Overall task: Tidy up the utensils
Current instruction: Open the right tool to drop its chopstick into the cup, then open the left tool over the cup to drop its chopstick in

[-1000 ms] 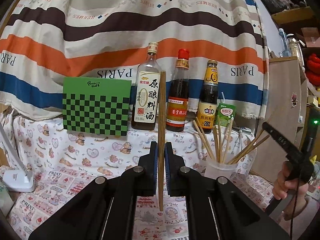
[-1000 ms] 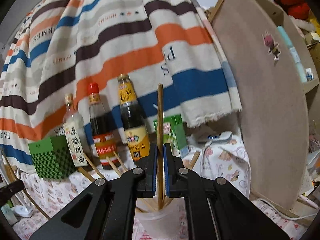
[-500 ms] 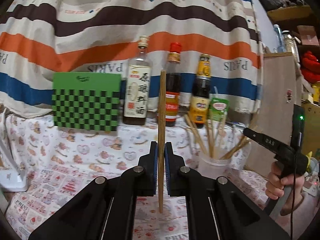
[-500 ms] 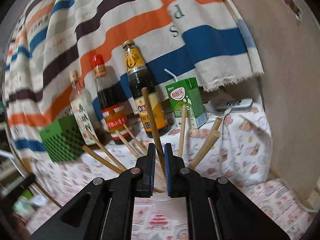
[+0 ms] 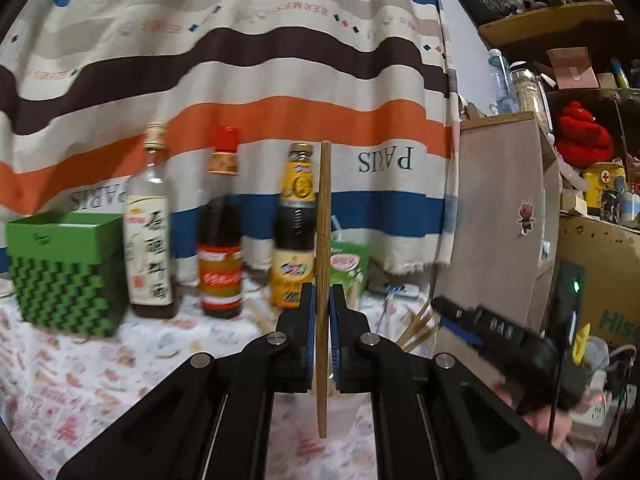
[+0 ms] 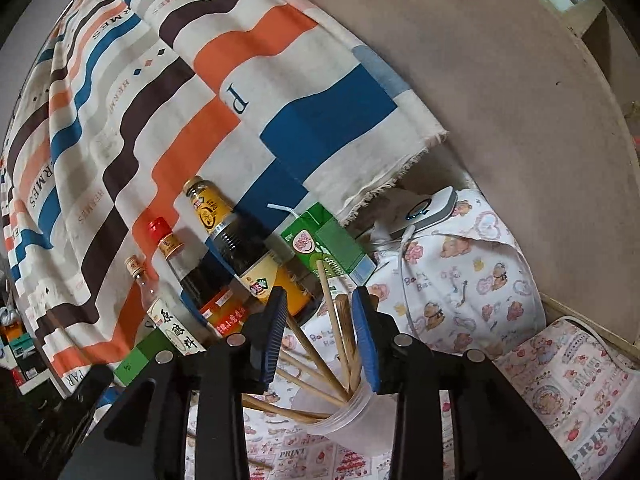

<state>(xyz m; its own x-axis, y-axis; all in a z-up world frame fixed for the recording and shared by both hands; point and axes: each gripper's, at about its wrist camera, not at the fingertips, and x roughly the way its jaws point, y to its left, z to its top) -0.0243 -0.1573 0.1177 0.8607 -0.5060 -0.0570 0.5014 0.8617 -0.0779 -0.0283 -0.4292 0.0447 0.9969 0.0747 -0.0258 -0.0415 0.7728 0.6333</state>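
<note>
Right gripper (image 6: 322, 336) jaws have just been opening, its chopstick now loose among others in cup (image 6: 352, 420) | left gripper (image 5: 320, 336) swung rightward, clamped on upright chopstick (image 5: 323, 240) above desk (image 5: 80, 380).

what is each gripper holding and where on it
Left gripper clamps a chopstick low on its shaft. Right gripper has just opened and holds nothing.

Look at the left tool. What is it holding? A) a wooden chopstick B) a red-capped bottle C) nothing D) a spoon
A: in the left wrist view the left tool is shut on an upright wooden chopstick, which sticks out above and below its fingers.
</note>
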